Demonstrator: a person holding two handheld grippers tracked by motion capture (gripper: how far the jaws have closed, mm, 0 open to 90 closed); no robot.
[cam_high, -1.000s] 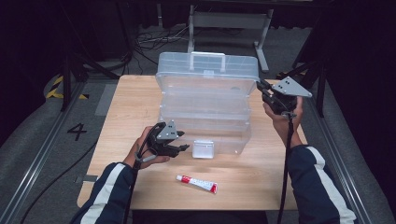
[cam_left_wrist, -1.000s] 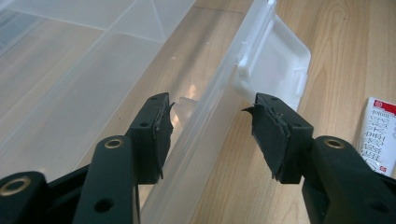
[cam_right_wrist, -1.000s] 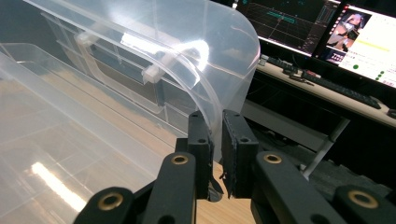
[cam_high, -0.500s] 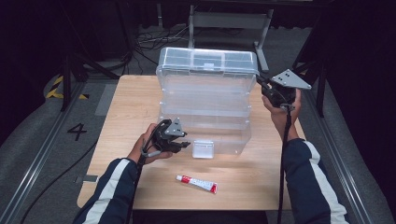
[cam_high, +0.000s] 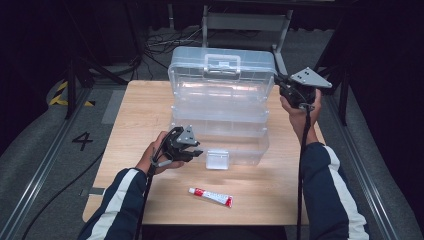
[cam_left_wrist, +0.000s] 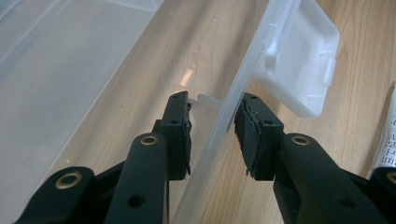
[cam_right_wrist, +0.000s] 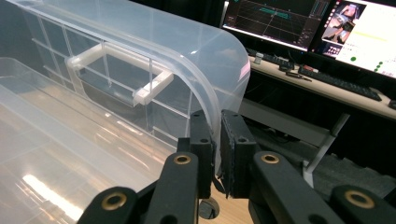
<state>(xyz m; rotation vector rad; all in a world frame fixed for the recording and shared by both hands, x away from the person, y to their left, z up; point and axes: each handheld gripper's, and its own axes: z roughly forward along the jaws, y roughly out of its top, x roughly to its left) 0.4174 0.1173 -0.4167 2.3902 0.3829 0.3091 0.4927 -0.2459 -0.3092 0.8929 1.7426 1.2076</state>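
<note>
Navy sleeves (cam_high: 327, 195), white stripes, black grippers

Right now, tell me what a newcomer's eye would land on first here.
The big clear plastic box standing open mid-table, its lid raised at the back. The right hand-held gripper pinches the lid's edge, while the left hand-held gripper, jaws just closing, straddles the box's front wall beside the latch. A small red-and-white tube lies nearest the person.

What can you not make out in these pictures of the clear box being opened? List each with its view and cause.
- Print on the tube: high view, too small.
- Rest of the tube: left gripper view, cut by the right edge.
- Right tool pads' contact on the lid: right gripper view, rim hides it.
- Screen text: right gripper view, too small.
</note>
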